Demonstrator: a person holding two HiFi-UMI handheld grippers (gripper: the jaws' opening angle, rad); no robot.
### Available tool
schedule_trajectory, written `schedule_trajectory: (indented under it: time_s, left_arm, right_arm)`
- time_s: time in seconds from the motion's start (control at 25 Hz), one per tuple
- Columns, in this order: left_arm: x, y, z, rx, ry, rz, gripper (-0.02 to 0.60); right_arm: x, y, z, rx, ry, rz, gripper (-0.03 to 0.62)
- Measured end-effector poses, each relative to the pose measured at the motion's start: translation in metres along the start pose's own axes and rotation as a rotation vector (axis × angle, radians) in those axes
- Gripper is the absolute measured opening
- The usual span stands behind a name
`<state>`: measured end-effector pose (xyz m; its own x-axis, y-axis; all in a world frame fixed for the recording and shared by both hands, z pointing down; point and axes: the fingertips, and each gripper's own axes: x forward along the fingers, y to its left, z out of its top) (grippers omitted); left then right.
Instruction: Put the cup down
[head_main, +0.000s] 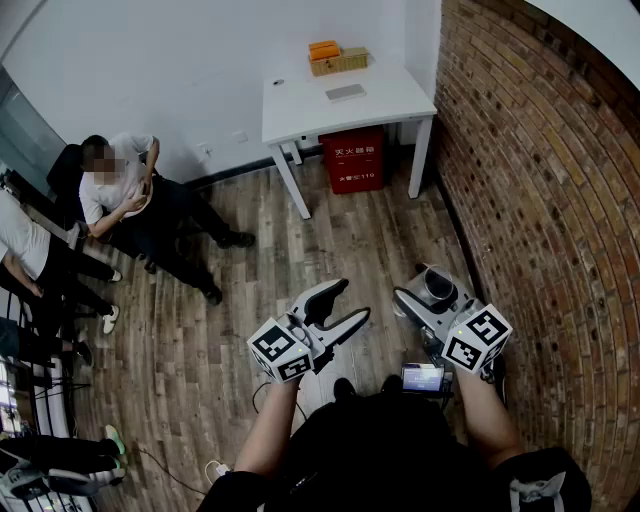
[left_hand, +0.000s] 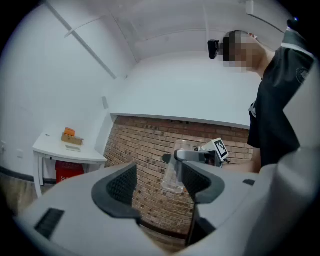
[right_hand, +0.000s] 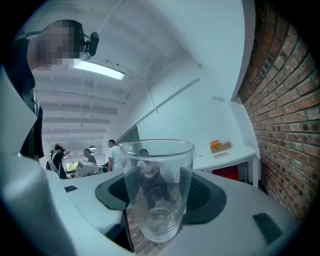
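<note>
Cup (right_hand: 157, 165), clear glass, is clamped mid-wall between the right gripper (right_hand: 161, 197) pads, up in the air, well apart from the white table (head_main: 395, 95). I judge it light, rigid, slick and breakable; a mid-wall grip suits. Left gripper (left_hand: 157, 186) is wide apart, empty.

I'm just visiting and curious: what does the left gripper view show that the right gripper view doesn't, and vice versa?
Only the left gripper view: the left gripper, fingers apart and empty, and the right gripper seen from outside. Only the right gripper view: people in the background, a ceiling light. Both: the glass cup in the right gripper's fingers, the white table, the brick wall.
</note>
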<state>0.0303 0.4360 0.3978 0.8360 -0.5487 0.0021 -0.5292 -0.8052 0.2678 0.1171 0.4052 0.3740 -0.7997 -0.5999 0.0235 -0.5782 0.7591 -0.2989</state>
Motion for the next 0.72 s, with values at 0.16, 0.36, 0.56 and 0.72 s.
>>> schedule_trajectory:
  time_s: [0.16,0.36,0.56,0.72]
  left_arm:
    - [0.0048,-0.0026,-0.0016,0.018,0.006,-0.01,0.288]
    - [0.0065,0.0005,-0.0006,0.011,-0.001,-0.01,0.285]
    - [0.0085,0.0016,-0.0015,0.012,-0.001,-0.018,0.284]
    - [0.0057,0.0022,0.0007,0.021,-0.004,-0.021,0.284]
  right_arm:
    - [0.0012,-0.001,0.0022,-0.016,0.001,0.009,0.284]
    - [0.0038,-0.0009,0.0024,-0.032,0.005,0.005,0.284]
    - [0.0039,-0.0053,0.0018,-0.019,0.005,-0.01,0.284]
    - [0.0043,-0.0055,0.0029,-0.02,0.004,-0.016,0.284]
